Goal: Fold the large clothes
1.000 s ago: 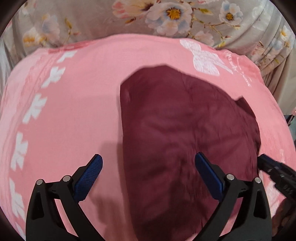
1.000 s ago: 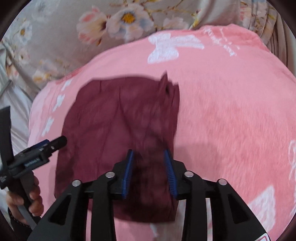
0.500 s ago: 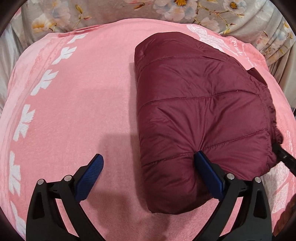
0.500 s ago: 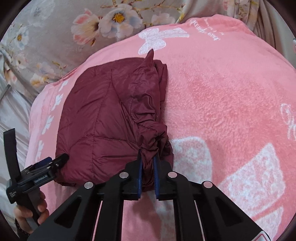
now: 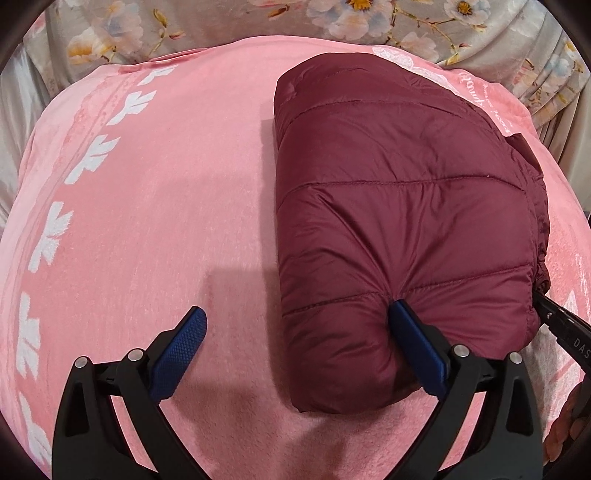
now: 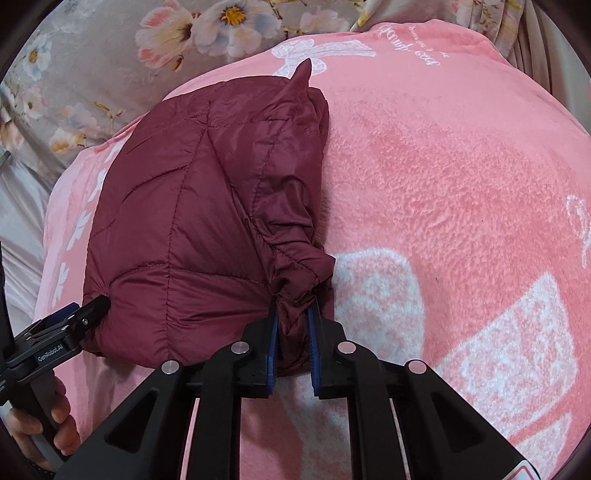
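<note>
A maroon quilted puffer jacket (image 5: 399,221) lies folded into a thick block on the pink blanket (image 5: 155,206). My left gripper (image 5: 299,325) is open; its right finger (image 5: 417,343) presses into the jacket's near edge and its left finger (image 5: 177,350) is over bare blanket. In the right wrist view the jacket (image 6: 192,221) fills the left half. My right gripper (image 6: 291,321) is shut on a bunched fold at the jacket's near right corner. The left gripper also shows in the right wrist view (image 6: 70,325) at the jacket's near left corner.
The pink blanket (image 6: 443,184) has white bow and leaf prints and covers a bed. A grey floral sheet (image 5: 332,22) lies beyond its far edge. The right gripper's tip (image 5: 561,325) shows at the jacket's right side. A hand (image 6: 40,424) holds the left gripper's handle.
The jacket came down and settled folded on the blanket. My right gripper closed tighter on the bunched corner. My left gripper stayed open, its right finger now pressed into the jacket's edge.
</note>
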The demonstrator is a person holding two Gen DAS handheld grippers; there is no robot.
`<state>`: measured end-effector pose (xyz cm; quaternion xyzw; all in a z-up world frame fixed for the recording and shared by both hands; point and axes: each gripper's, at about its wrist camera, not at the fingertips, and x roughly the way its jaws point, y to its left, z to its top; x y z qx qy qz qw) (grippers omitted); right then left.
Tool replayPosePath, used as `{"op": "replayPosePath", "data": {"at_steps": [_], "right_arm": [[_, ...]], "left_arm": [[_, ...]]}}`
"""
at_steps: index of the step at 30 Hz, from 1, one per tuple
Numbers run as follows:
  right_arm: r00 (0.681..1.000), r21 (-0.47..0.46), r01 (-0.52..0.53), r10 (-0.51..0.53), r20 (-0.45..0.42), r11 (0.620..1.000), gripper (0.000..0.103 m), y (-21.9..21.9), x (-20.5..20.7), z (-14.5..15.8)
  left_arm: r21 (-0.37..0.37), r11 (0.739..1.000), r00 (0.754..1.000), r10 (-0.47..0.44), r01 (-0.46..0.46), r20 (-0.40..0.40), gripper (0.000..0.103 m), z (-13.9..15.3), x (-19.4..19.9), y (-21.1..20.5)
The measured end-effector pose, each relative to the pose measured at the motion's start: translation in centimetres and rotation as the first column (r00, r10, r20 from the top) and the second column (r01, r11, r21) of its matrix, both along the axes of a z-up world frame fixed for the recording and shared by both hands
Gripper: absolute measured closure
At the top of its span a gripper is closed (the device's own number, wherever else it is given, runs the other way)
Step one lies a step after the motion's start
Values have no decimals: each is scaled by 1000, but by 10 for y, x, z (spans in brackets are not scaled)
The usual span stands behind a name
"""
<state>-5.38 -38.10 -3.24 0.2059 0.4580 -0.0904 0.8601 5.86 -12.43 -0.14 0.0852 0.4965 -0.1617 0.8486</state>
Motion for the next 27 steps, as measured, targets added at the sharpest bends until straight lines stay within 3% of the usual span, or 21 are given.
{"op": "replayPosePath", "data": {"at_steps": [4, 6, 8, 11, 13, 16, 21, 27], "right_arm": [[1000, 1, 1, -1, 7, 1000, 91, 0, -6, 1], [1000, 2, 24, -24, 9, 1000, 80, -4, -13, 5], [999, -13, 50, -50, 7, 999, 40, -9, -19, 8], [998, 93, 54, -55, 13, 994, 38, -22, -23, 3], [998, 178, 62, -66, 18, 982, 38, -29, -22, -2], [998, 282, 47, -59, 34, 958, 36, -36, -13, -7], [997, 383, 46, -69, 47, 923, 29, -40, 8, -12], [994, 476, 35, -79, 73, 879, 21, -41, 24, -18]], "left_arm": [[13, 1000, 1000, 1, -1, 7, 5, -2, 0, 1], [-5, 1000, 1000, 2, -2, -5, 5, 1, 1, 5], [-57, 998, 999, 11, -13, -37, 6, 4, 4, 13], [-174, 983, 988, 39, -65, -147, 6, 5, 15, 29], [-281, 954, 970, 35, -104, -239, 6, 3, 26, 39], [-362, 919, 950, 42, -158, -309, 6, 1, 43, 46], [-416, 894, 942, 20, -167, -335, 6, 0, 62, 37], [-476, 864, 912, -51, -163, -407, 5, -20, 72, 12]]}}
